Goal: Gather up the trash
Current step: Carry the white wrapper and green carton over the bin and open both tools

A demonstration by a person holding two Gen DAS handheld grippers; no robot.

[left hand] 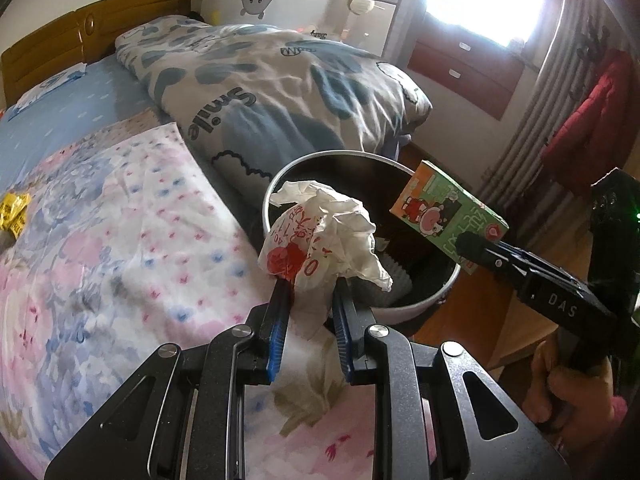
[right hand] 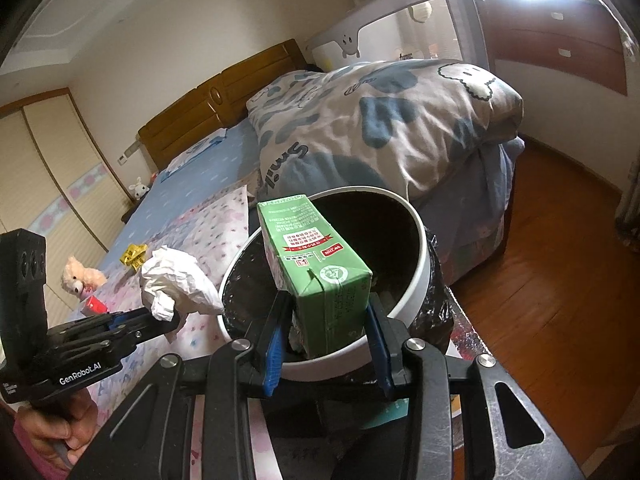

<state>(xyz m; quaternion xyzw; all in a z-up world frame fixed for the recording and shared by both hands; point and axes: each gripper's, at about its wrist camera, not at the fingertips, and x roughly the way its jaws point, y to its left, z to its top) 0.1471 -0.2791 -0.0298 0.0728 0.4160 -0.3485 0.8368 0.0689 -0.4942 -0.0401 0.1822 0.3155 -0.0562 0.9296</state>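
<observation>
My left gripper [left hand: 310, 280] is shut on a crumpled white wrapper with red print [left hand: 320, 240], held at the near left rim of a white bin with a black liner [left hand: 416, 304]. From the right, my right gripper [left hand: 466, 246] is shut on a green drink carton [left hand: 448, 210] above the bin's right side. In the right wrist view the carton [right hand: 320, 264] sits between the blue pads [right hand: 276, 344] over the bin [right hand: 420, 280]. There the left gripper [right hand: 160, 314] holds the wrapper [right hand: 176, 284] just left of the rim.
The bin stands against a bed with a floral sheet [left hand: 120, 240] and a grey-blue quilt [left hand: 280, 92]. A yellow packet [left hand: 14, 214], a small teddy bear [right hand: 80, 276] and a red item [right hand: 94, 306] lie on the bed. Wooden floor [right hand: 560, 300] lies to the right.
</observation>
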